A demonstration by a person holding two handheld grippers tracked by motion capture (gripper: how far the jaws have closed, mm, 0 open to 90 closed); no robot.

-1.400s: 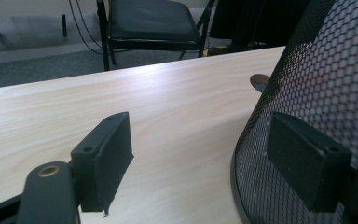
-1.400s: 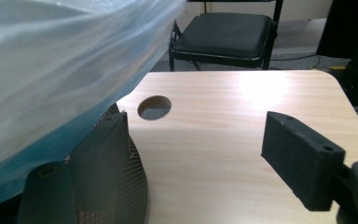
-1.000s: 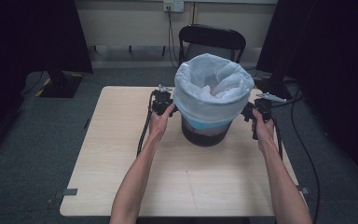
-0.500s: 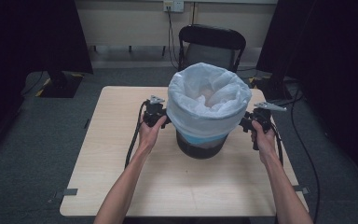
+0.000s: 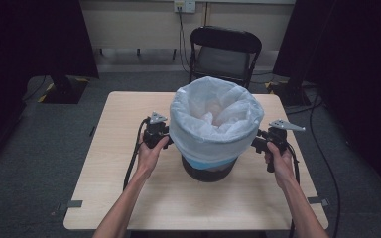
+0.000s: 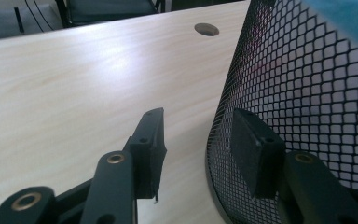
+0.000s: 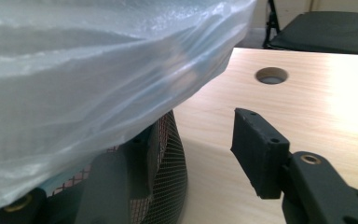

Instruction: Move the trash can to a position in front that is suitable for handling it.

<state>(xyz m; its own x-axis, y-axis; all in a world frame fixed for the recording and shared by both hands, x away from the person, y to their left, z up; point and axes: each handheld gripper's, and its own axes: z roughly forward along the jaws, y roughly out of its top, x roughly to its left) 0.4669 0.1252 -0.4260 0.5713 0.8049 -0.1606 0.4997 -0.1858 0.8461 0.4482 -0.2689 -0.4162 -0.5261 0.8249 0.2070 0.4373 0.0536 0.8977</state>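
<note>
A black mesh waste bin lined with a white plastic bag stands on the wooden table. My left gripper sits at the bin's left side, low down. In the left gripper view its jaws stand apart, with the right one lying against the mesh wall and the left one over bare table. My right gripper is at the bin's right side. In the right gripper view its jaws are apart too, the left one tucked under the overhanging bag against the mesh.
A black folding chair stands behind the table's far edge. A round cable hole is in the tabletop beyond the bin. Cables trail from both grippers. Dark curtains hang at the left and right.
The bin and both grippers have moved together toward the table's near edge and a little left. The bag's top now looks wider.
</note>
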